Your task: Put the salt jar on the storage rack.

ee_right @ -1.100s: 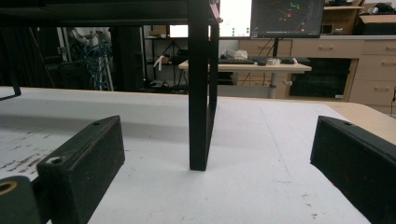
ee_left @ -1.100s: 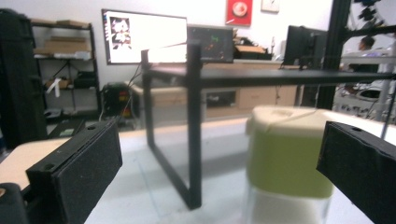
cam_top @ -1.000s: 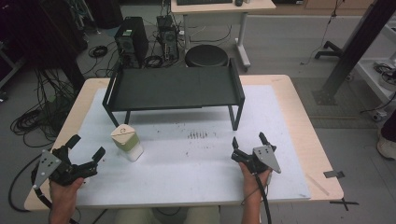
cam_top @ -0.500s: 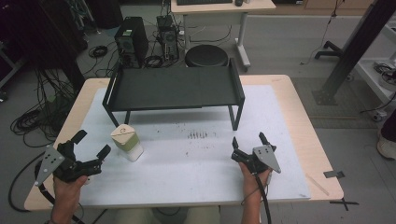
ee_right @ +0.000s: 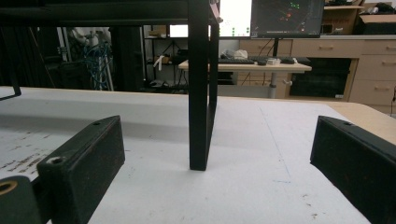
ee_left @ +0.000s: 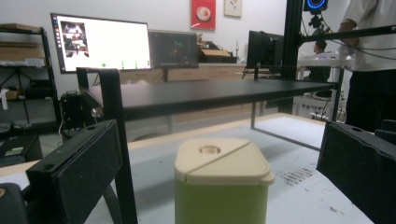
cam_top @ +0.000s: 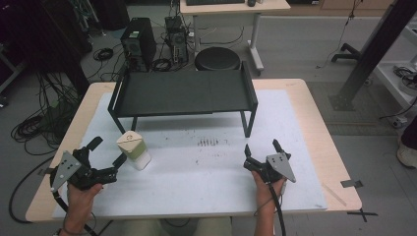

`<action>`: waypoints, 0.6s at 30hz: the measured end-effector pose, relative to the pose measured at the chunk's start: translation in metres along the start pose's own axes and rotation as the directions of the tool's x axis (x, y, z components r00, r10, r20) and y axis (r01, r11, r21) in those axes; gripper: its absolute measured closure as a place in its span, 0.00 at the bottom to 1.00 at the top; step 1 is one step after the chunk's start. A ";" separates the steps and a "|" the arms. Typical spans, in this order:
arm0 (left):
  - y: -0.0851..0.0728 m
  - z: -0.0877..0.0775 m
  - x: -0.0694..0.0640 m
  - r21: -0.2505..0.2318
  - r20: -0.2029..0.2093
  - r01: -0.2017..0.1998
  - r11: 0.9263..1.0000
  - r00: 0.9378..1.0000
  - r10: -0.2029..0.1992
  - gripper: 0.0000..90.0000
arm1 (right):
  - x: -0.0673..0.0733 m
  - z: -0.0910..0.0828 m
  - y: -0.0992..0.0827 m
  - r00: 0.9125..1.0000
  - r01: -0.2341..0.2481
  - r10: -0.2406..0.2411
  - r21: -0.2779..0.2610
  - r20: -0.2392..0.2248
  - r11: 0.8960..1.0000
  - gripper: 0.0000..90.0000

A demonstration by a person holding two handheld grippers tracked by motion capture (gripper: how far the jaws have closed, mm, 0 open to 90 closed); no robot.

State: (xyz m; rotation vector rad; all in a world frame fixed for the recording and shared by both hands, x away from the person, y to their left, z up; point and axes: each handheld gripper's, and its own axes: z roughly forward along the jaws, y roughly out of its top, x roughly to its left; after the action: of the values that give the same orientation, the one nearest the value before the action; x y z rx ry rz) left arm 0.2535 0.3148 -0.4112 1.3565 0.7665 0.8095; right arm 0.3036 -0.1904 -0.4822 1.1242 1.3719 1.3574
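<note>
A pale green container with a cream lid [cam_top: 134, 149] stands upright on the white mat, front left of the black raised shelf [cam_top: 182, 93]. My left gripper [cam_top: 107, 151] is open just left of it, jaws spread and pointing at it. In the left gripper view the container [ee_left: 222, 179] sits centred between the two black jaws, a little beyond them, untouched. My right gripper [cam_top: 261, 148] is open at the front right with nothing between its jaws. In the right gripper view it faces the shelf's right front leg [ee_right: 198, 88].
The white mat [cam_top: 206, 167] covers most of the wooden table [cam_top: 324, 128]. Dark smudges [cam_top: 209, 142] mark the mat's middle. Beyond the table stand a stool [cam_top: 217, 60], a computer tower [cam_top: 136, 43] and cables on the floor.
My left gripper has crept forward and right, closing in on the container. The right gripper has stayed where it was.
</note>
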 end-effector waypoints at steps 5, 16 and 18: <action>-0.006 0.007 0.001 0.018 0.005 0.005 1.000 1.000 -0.005 0.00 | 0.000 0.000 0.000 1.000 0.000 0.000 0.000 0.000 1.000 0.03; -0.017 0.022 0.003 0.036 0.029 0.005 0.999 1.000 -0.006 0.00 | 0.000 0.000 0.000 1.000 0.000 0.000 0.001 0.000 1.000 0.03; -0.019 0.023 0.002 0.039 0.032 0.004 0.999 0.999 -0.005 0.00 | 0.000 0.000 0.000 1.000 -0.001 0.001 0.001 0.000 1.000 0.03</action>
State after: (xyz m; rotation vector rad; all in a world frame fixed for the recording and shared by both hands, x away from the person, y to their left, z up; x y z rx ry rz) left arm 0.2754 0.3042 -0.4282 1.3984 0.7634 0.7713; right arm 0.3035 -0.1902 -0.4822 1.1261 1.3726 1.3571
